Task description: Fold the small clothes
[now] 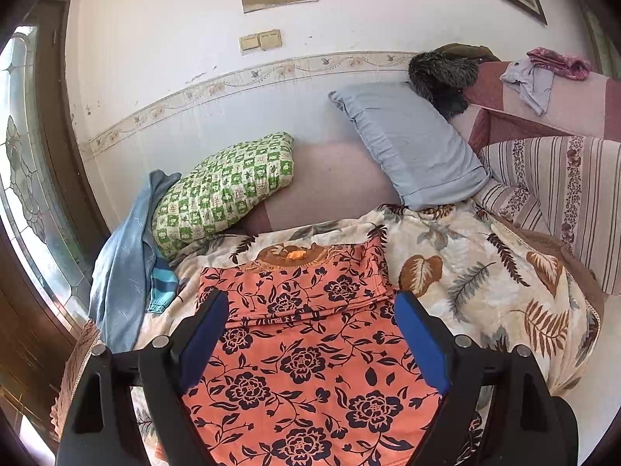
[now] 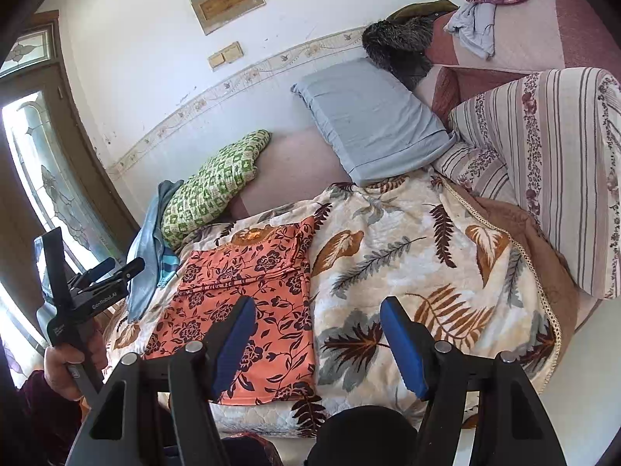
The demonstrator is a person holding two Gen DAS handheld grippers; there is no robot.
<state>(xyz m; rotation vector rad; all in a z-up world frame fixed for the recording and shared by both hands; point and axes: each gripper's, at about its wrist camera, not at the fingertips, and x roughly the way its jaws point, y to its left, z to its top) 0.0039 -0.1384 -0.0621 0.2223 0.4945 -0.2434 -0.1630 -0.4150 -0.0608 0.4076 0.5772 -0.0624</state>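
Observation:
An orange garment with a dark flower print [image 1: 310,369] lies folded flat on a leaf-print blanket [image 1: 465,272], its brown neckline toward the wall. My left gripper [image 1: 310,306] hovers above it, open, its blue pads [image 1: 421,341] well apart with nothing between them. In the right wrist view the same garment [image 2: 248,283] lies on the left part of the blanket [image 2: 407,264]. My right gripper [image 2: 316,306] hangs open over the garment's right edge and holds nothing. A hand [image 2: 62,365] holds the left gripper's handle at the far left.
A green checked pillow [image 1: 225,190], a grey-blue pillow [image 1: 411,143] and blue cloth [image 1: 120,256] lie behind the garment by the wall. A striped cushion [image 2: 543,171] and a sofa arm with a fur-hooded coat [image 2: 399,42] stand on the right. A glass door [image 2: 42,178] is at left.

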